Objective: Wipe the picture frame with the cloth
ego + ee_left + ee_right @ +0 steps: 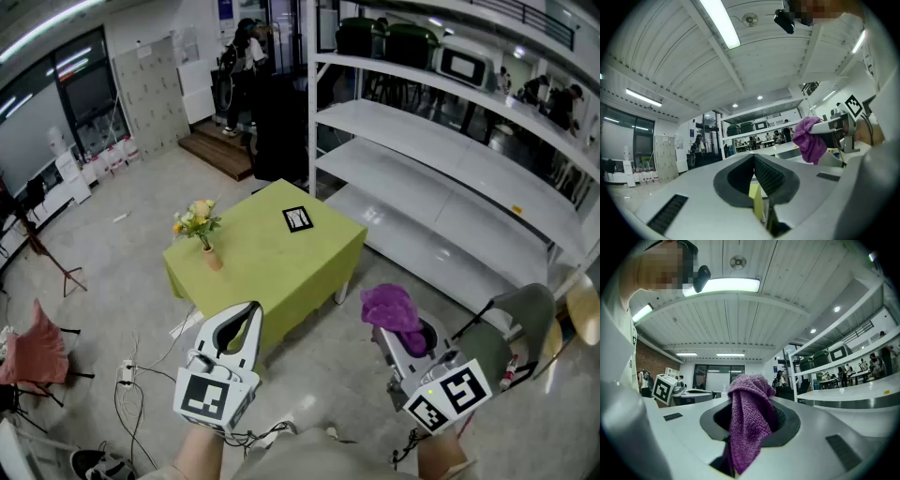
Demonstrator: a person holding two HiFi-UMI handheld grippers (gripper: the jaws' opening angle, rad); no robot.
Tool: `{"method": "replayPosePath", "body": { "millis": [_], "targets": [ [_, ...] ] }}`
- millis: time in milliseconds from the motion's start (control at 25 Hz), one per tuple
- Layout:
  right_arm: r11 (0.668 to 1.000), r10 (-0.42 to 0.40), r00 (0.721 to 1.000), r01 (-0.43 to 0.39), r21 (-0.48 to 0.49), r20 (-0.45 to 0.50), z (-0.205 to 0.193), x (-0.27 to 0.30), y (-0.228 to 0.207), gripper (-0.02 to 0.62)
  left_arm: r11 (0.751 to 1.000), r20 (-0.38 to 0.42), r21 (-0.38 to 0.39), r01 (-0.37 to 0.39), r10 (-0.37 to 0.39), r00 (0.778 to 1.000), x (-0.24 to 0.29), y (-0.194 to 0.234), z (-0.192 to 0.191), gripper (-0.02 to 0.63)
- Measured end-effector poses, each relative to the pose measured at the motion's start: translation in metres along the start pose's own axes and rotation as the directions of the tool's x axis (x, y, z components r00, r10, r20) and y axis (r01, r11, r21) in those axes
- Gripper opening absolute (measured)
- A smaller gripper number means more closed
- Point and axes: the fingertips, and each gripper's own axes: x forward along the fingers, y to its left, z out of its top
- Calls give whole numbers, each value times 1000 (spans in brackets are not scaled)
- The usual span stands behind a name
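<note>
The picture frame [297,219], black-edged with a white middle, lies flat near the far corner of a green-covered table [272,267]. A purple cloth [391,307] is bunched in my right gripper [401,328], which is shut on it, held over the floor to the right of the table. In the right gripper view the cloth [749,418] droops over the jaws. My left gripper [249,314] hovers in front of the table's near edge, jaws pressed together with nothing between them. The left gripper view points upward and shows the cloth [809,138] at the right.
A small vase of flowers [202,231] stands at the table's left side. White shelving [450,169] runs along the right. A grey chair [525,319] is beside my right gripper. Cables [131,384] and a pink-draped stand [37,342] are on the floor at left.
</note>
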Motion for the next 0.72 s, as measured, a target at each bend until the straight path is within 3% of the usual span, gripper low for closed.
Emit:
{"method": "replayPosePath", "body": {
  "millis": [720],
  "targets": [
    [999,33,999,-34,-26,-24,-14,-34,-31,110,1000,-27,17,-22,22,999,11,-48,3,8]
  ]
}}
